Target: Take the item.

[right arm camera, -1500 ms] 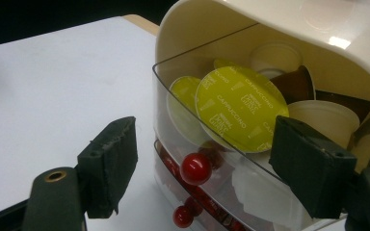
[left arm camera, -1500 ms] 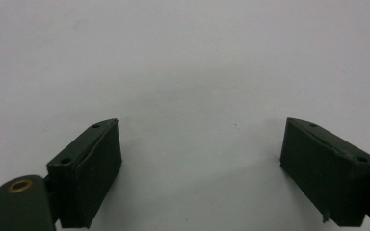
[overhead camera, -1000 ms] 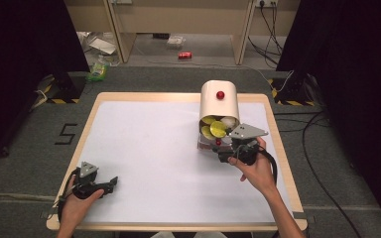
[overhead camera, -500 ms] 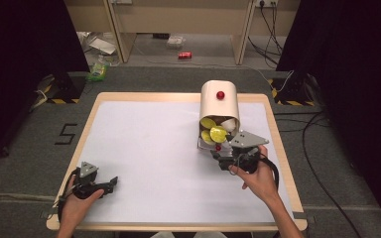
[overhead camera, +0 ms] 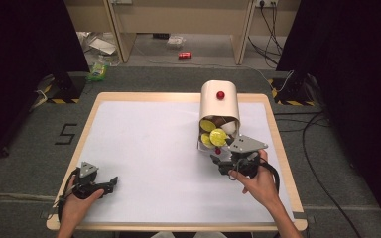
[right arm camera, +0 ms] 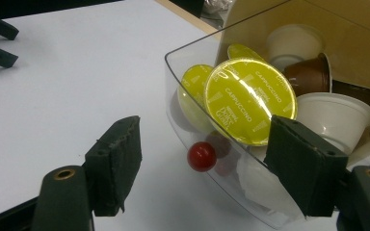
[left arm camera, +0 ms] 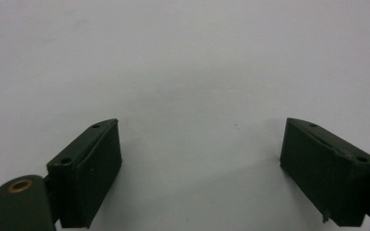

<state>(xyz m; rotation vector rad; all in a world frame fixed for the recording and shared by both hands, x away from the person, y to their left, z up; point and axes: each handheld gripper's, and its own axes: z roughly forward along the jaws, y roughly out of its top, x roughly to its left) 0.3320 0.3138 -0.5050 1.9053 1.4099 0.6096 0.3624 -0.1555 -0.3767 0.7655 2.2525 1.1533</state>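
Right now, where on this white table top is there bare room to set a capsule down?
The wide white stretch between the left gripper and the cream capsule dispenser is bare, as is the far left corner of the wooden-edged table. It is crowded at the dispenser's clear plastic drawer, where the right gripper sits beside yellow-lidded capsules.

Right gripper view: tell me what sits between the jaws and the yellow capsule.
The clear drawer front stands between the right gripper and the yellow capsule; its red knob faces the open jaws. The right gripper view shows it.

The right tool (overhead camera: 217, 157) has drawn back slightly from the capsule holder (overhead camera: 220, 106).
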